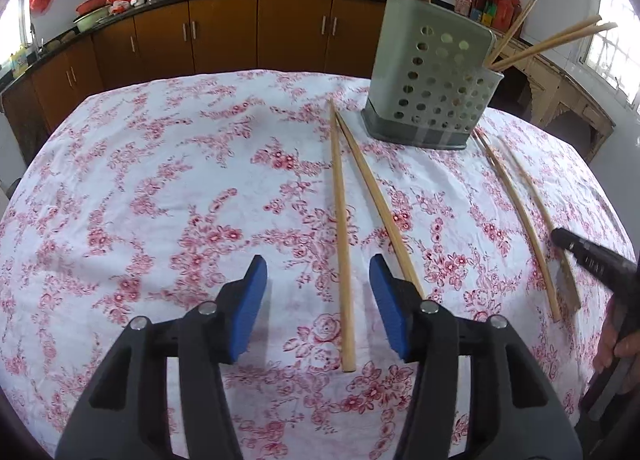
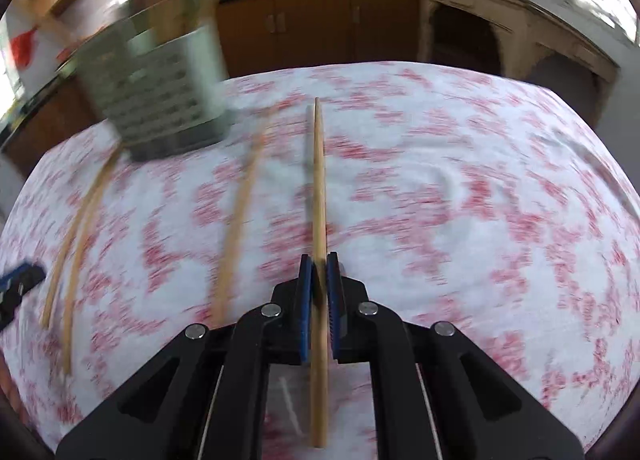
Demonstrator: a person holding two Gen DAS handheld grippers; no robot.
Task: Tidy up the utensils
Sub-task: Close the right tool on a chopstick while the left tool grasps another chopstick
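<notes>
Your right gripper [image 2: 319, 260] is clamped on a single wooden chopstick [image 2: 319, 179], its blue fingers [image 2: 306, 288] pressed flat against either side of the shaft so that the stick runs straight ahead along the line of the gripper, its tip pointing away from you; a grip taken partway down the stick like this seems chosen so the free end can be steered into the perforated grey utensil holder [image 1: 434, 75], which stands upright at the far side of the floral-clothed bench [image 1: 160, 179]. The right wrist view is smeared with motion, so how high the stick rides above the cloth cannot be told. Your left gripper [image 1: 318, 280] hovers low over the cloth on your side of the holder, fingers [image 1: 254, 288] wide apart and holding nothing, straddling the near end of one of two loose chopsticks [image 1: 340, 219] that lie in a narrow V running from just beside the holder's base back toward you, apparently lined up for the next pick. Another chopstick [image 1: 516, 211] lies to the right of the holder, with what may be one more just beyond it. Several chopsticks [image 1: 548, 41] already stand in the holder, leaning out over its right rim, so the sorting looks partly done.
</notes>
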